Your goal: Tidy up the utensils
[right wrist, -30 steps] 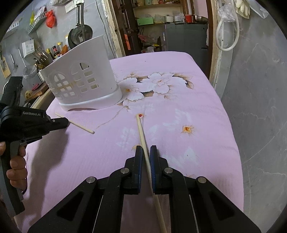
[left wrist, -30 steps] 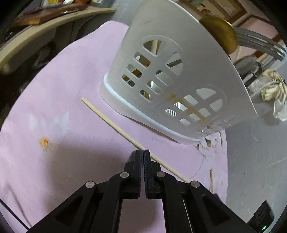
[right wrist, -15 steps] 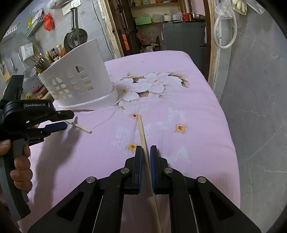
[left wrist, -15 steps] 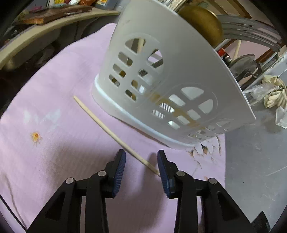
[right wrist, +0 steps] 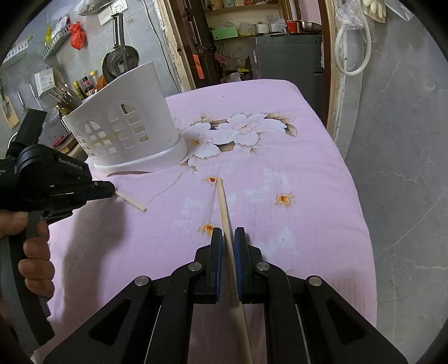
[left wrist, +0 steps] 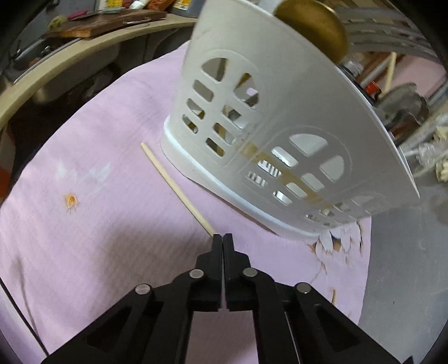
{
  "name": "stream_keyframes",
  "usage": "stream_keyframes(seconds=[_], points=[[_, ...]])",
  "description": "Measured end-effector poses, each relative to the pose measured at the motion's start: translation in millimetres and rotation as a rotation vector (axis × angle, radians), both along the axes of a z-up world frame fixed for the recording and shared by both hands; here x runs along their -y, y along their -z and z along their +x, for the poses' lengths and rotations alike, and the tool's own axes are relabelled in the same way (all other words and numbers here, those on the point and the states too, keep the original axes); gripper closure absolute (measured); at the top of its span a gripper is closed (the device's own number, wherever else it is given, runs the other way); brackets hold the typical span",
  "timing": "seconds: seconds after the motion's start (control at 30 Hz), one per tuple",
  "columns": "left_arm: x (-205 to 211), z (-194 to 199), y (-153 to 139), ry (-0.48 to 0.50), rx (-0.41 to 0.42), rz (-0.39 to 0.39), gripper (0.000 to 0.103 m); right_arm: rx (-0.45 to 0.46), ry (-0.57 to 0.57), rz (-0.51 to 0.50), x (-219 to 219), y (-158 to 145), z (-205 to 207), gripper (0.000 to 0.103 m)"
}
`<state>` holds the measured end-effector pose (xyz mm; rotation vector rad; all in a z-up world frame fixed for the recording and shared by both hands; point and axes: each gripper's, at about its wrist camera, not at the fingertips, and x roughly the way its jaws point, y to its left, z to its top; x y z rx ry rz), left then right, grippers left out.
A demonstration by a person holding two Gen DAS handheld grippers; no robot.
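Note:
A white slotted utensil basket [left wrist: 280, 112] [right wrist: 126, 120] stands on the pink flowered cloth [right wrist: 294, 196], with forks [right wrist: 63, 96] and a gold spoon [left wrist: 310, 25] inside. One wooden chopstick [left wrist: 173, 182] [right wrist: 131, 202] lies on the cloth beside the basket's base. My left gripper [left wrist: 222, 236] [right wrist: 112, 190] is closing on it: the jaws look pressed together with no gap. The stick runs in under the fingertips, and I cannot tell whether it is pinched. My right gripper [right wrist: 228, 232] is shut on a second chopstick [right wrist: 224, 207], which points forward above the cloth.
A person's hand [right wrist: 33, 252] holds the left gripper's handle. A curved counter [left wrist: 70, 56] with a cutting board runs behind the table on the left. The cloth's right edge drops to grey floor [right wrist: 406, 196]. A doorway and a grey cabinet [right wrist: 288, 58] lie beyond.
The left jaws opened around the chopstick's near end, then came together again. The left view shifted, so the stick now ends at the fingertips. The right gripper stayed put, still holding its chopstick.

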<state>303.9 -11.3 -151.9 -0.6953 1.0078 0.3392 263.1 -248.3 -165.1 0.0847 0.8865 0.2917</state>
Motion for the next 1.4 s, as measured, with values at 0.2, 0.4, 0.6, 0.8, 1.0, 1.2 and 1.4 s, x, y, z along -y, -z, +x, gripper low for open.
stream_keyframes(seconds=[0.2,0.4,0.6,0.8,1.0,1.2,1.4], points=[[-24,-4,7,-0.018,-0.015,-0.160,0.102,0.000,-0.002,0.002,0,0,0,0.095],[-19,-6,1,-0.058,0.031,-0.173,0.100,-0.004,-0.011,-0.002,2,-3,-3,0.095],[-11,-6,6,-0.044,0.015,-0.161,0.096,-0.011,-0.018,0.001,5,-2,2,0.095],[-16,-4,7,-0.073,0.000,-0.190,0.084,-0.019,-0.024,0.007,5,-1,7,0.095],[1,8,3,-0.083,-0.055,-0.092,0.084,-0.032,-0.031,0.006,5,-1,8,0.095],[7,9,3,-0.090,-0.075,-0.032,0.090,-0.043,-0.033,-0.002,3,0,7,0.095],[-8,-1,3,0.006,-0.087,-0.085,0.092,-0.049,-0.034,-0.001,2,0,6,0.095]])
